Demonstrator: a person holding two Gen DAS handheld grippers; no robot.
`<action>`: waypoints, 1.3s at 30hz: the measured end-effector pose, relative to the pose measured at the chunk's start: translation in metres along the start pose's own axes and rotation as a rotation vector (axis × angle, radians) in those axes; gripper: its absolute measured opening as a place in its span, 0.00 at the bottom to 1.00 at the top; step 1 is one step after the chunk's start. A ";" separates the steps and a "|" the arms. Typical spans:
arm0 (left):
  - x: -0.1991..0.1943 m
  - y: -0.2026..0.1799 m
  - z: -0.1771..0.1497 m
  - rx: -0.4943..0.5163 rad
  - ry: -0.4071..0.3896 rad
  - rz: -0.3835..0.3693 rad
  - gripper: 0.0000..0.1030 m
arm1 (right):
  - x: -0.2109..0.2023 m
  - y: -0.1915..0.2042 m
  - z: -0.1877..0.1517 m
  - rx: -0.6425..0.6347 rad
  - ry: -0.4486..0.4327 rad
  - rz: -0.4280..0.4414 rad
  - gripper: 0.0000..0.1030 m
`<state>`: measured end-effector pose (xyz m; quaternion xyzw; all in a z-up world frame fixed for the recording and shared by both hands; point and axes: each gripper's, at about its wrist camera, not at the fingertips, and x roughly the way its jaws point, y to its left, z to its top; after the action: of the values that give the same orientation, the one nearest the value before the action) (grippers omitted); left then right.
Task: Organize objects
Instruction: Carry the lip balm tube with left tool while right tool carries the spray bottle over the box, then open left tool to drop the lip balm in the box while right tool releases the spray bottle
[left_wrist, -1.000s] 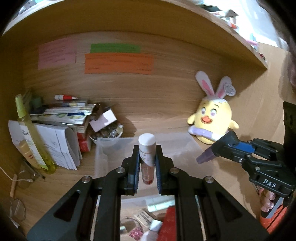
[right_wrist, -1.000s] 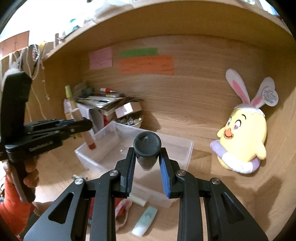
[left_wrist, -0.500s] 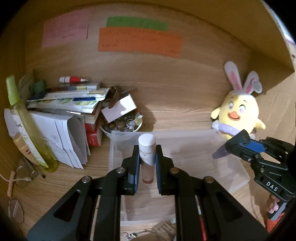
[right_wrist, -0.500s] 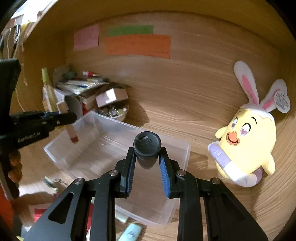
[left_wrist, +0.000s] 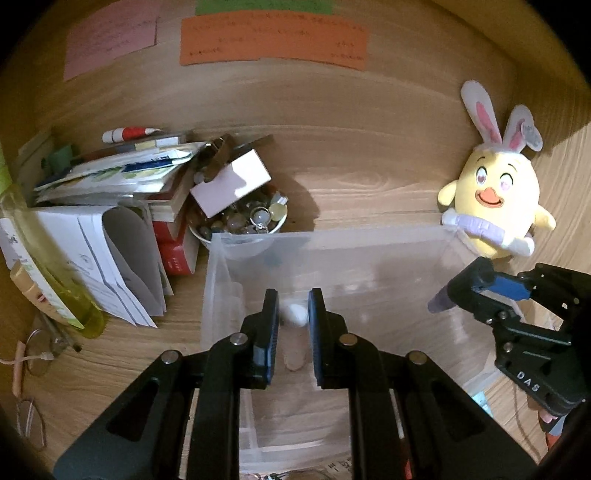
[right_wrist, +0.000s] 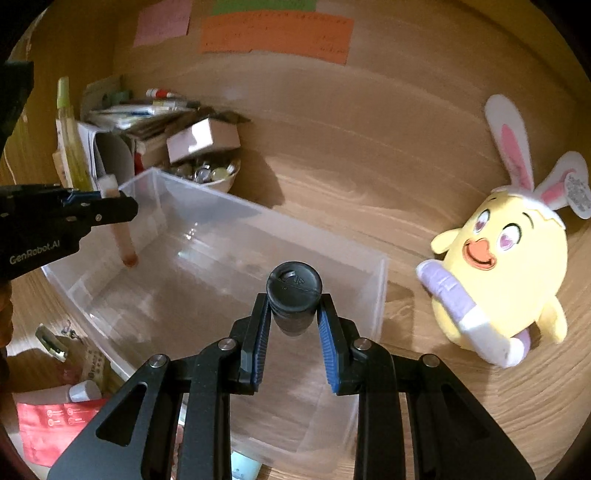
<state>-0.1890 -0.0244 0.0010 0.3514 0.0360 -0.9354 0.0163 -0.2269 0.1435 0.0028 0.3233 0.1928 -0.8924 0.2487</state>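
The clear bin (right_wrist: 376, 291) sits on the desk and looks empty. My left gripper (left_wrist: 292, 325) pinches a white-capped tube (left_wrist: 293, 315) over it; my right gripper (right_wrist: 293, 314) pinches a dark-capped bottle (right_wrist: 293, 286). Neither is released yet, and small items (right_wrist: 79, 391) remain outside.

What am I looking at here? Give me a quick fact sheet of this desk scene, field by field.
Setting: wooden desk nook
Container: clear plastic bin, holds nothing loose
Left claw: shut on a white-capped tube, lowered into the bin
Right claw: shut on a dark-capped bottle, above the bin
Beside the bin: yellow chick plush with bunny ears
Behind the bin: bowl of trinkets, stack of papers
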 end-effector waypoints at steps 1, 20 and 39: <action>0.001 -0.001 -0.001 0.004 0.004 0.002 0.14 | 0.002 0.002 0.000 -0.004 0.005 0.003 0.23; -0.014 -0.007 -0.001 0.019 -0.014 -0.065 0.60 | 0.006 0.007 -0.002 0.051 0.026 0.112 0.54; -0.076 -0.016 -0.014 0.057 -0.088 -0.082 0.78 | -0.043 0.005 -0.009 0.076 -0.039 0.102 0.80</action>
<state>-0.1239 -0.0075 0.0417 0.3087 0.0227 -0.9504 -0.0304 -0.1913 0.1582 0.0243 0.3247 0.1370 -0.8913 0.2853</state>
